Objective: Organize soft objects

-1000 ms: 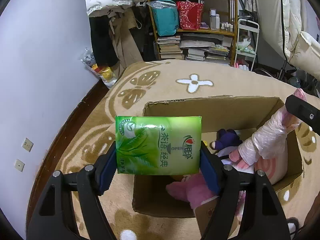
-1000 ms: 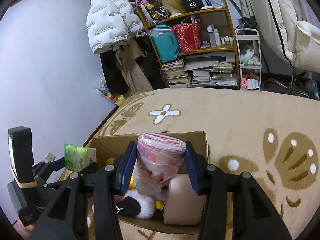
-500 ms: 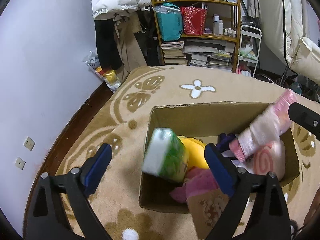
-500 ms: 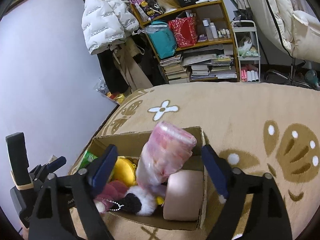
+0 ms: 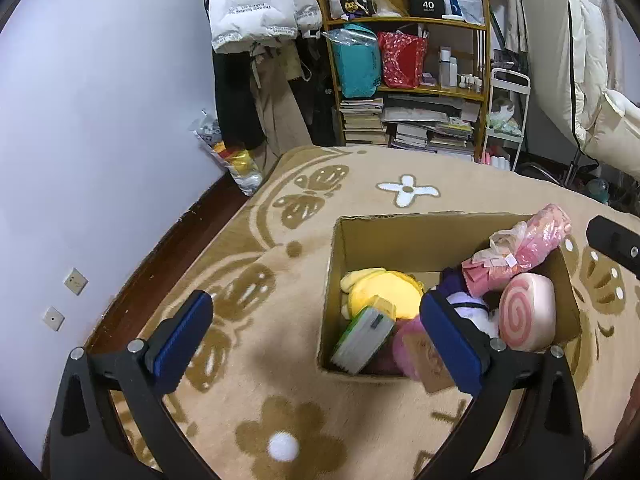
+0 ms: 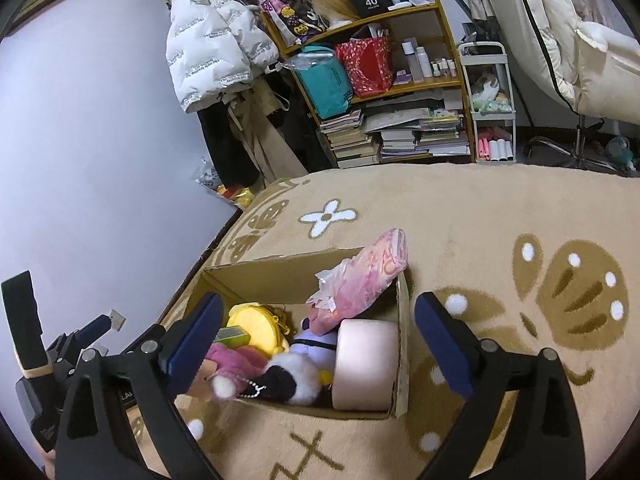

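A cardboard box (image 5: 416,236) stands on the patterned rug. In it lie a green tissue pack (image 5: 362,340) on its end, a yellow plush (image 5: 380,288), a pink swirl cushion (image 5: 528,316) and other plush toys. A pink bagged roll (image 5: 520,252) leans over the box's right rim. My left gripper (image 5: 316,328) hovers over the box's near left corner. Its jaws are opening, with nothing gripped. My right gripper (image 6: 320,320) hangs above the box (image 6: 280,276), short of the bagged roll (image 6: 360,280). Its jaws are also opening, with no pad touching anything.
The beige rug (image 5: 280,216) spreads around the box, with a white pom-pom (image 5: 283,447) near the front. A crowded bookshelf (image 5: 404,92) and hanging coats (image 5: 256,8) stand at the back. A wall (image 5: 100,120) runs along the left.
Both grippers opened and let go. The tissue pack fell into the box, and the pink bagged roll tipped against the rim. Both hands drew back and up.
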Tool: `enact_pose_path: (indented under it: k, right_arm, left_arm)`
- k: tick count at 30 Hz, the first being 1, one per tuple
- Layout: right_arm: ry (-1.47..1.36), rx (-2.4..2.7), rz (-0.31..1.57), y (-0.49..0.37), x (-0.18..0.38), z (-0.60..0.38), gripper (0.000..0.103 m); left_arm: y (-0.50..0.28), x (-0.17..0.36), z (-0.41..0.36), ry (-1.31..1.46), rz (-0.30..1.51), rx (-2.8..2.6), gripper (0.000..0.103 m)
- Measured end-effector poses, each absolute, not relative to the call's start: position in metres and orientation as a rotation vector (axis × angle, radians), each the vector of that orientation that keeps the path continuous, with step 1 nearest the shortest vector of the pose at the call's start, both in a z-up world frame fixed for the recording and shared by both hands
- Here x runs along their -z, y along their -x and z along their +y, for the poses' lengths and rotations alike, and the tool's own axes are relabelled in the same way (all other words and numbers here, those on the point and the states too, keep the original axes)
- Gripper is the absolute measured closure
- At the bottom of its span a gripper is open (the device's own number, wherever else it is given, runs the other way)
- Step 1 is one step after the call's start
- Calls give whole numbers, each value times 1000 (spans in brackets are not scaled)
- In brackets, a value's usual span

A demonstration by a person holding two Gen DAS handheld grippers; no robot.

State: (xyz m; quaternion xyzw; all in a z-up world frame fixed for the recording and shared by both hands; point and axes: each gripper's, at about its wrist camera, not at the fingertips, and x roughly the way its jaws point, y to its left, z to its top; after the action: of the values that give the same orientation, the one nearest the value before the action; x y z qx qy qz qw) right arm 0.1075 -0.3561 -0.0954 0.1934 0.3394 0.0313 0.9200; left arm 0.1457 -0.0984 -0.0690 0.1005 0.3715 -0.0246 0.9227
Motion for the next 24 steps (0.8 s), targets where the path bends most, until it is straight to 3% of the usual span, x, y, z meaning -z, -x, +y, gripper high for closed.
enact_pose_path:
  k: [24]
  right_arm:
    - [-299, -95, 627, -18, 43, -325, 0]
  left_arm:
    - [-49, 21, -79, -174, 694, 79, 1]
